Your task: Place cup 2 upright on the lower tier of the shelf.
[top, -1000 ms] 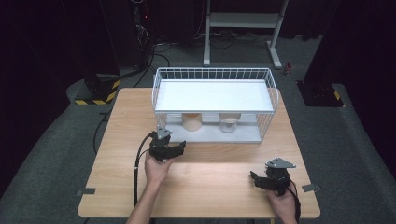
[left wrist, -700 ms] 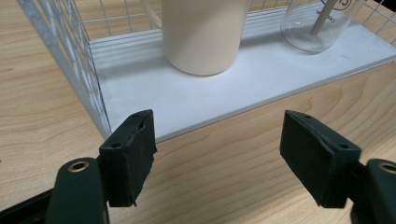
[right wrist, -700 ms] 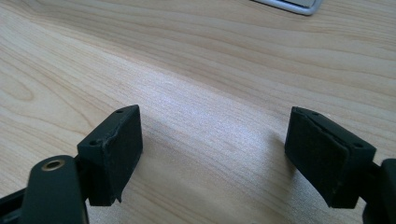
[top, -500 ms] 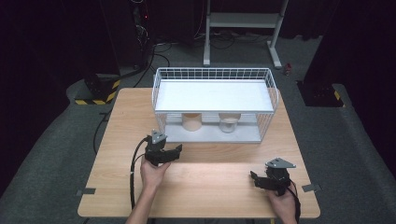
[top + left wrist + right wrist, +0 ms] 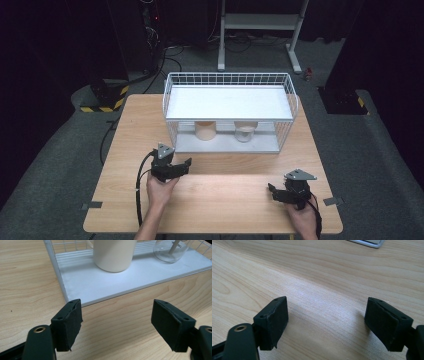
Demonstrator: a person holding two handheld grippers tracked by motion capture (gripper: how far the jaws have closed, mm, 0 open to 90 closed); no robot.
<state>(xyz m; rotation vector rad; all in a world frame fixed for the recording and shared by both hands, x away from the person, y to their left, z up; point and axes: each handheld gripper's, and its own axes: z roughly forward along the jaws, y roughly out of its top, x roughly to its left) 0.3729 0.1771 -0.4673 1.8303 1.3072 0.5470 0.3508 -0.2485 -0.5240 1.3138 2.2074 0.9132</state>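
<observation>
Facing rack [image 5: 175,135] front edge, left hand-held gripper [image 5: 116,325] spreading, empty; right hand-held gripper [image 5: 325,323] spread over bare table [image 5: 230,200].

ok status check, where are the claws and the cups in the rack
Left claw open, nothing between the pads, jaws just been opening, short of the rack. Right claw open over bare table. Cream cup and clear cup upright on lower shelf. Path clear.

Dark room, grey carpet [image 5: 60,165]
</observation>
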